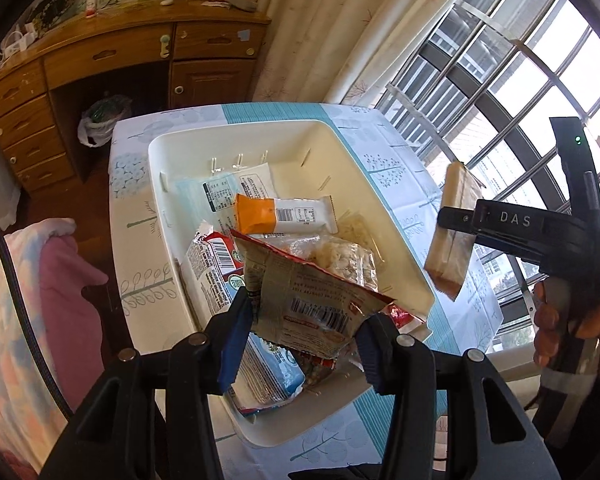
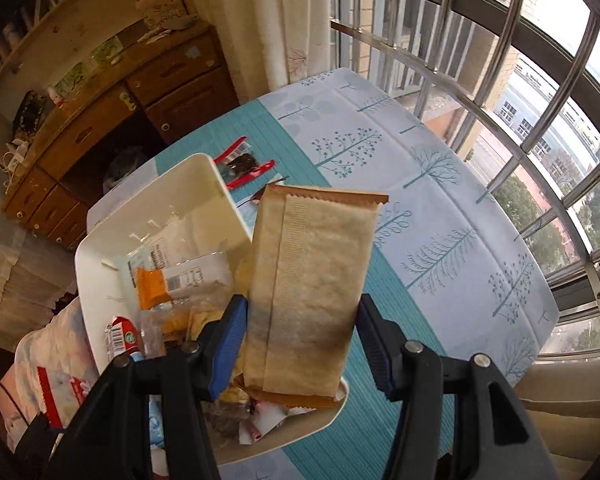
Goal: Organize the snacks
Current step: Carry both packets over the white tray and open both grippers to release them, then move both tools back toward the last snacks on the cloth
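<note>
A white plastic bin point(image 1: 380, 184) on the table holds several snack packs, among them an orange-and-white bar point(image 1: 284, 216). My left gripper point(image 1: 306, 332) is shut on a crumpled red-edged snack bag point(image 1: 312, 296) and holds it over the bin's near end. My right gripper point(image 2: 300, 336) is shut on a tan snack packet point(image 2: 312, 284), held upright above the bin's right rim point(image 2: 228, 192). The right gripper and its packet point(image 1: 454, 236) also show in the left wrist view, right of the bin.
The table wears a white and teal tree-print cloth point(image 2: 440, 184). A red-edged snack pack point(image 2: 242, 162) lies on the cloth beyond the bin. A wooden desk point(image 1: 112, 52) stands behind; barred windows point(image 1: 520, 92) are at the right; a pink blanket point(image 1: 40, 300) lies at the left.
</note>
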The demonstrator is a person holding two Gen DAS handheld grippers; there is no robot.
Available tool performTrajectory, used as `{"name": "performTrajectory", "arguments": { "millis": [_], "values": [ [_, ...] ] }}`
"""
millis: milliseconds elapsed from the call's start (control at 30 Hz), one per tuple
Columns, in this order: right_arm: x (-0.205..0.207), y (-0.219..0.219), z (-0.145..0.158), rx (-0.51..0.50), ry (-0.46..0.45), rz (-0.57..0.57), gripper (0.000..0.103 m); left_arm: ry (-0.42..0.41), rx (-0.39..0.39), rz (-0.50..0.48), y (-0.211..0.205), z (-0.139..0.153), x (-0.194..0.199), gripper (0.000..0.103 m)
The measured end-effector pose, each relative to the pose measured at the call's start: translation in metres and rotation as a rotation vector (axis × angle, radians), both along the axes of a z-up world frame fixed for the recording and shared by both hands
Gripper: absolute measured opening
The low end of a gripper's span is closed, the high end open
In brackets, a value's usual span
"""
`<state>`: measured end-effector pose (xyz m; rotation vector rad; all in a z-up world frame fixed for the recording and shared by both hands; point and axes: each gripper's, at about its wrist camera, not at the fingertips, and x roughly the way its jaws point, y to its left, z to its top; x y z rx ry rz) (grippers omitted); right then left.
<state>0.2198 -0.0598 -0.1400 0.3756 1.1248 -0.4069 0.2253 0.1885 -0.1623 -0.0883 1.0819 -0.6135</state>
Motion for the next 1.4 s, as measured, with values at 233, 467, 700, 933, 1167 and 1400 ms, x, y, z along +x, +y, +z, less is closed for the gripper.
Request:
{"name": "performTrajectory", "arguments": {
  "millis": [233,467,700,933,1167,1400],
  "values": [
    [0.002,0.061,0.007,-0.045,-0.079,0.208,0.056,-0.025,-0.041,-0.029,0.005,0.002,-0.003,0.052],
    [0.001,0.078,0.023,-0.05,-0.084,0.277,0.057,-0.034,-0.054,0.007,0.011,0.025,-0.013,0.075],
    [-0.012,0.066,0.064,-0.028,-0.186,0.306,0.058,-0.066,-0.04,0.061,0.016,0.061,-0.039,0.078],
    [-0.028,0.049,0.09,-0.023,-0.304,0.367,0.058,-0.095,-0.047,0.156,0.014,0.089,-0.063,0.078],
    [-0.045,0.023,0.101,-0.012,-0.376,0.414,0.058,-0.118,-0.041,0.216,-0.001,0.108,-0.073,0.078],
    [-0.06,-0.012,0.108,-0.006,-0.417,0.435,0.058,-0.134,-0.048,0.273,-0.019,0.128,-0.072,0.078]
  ]
}}
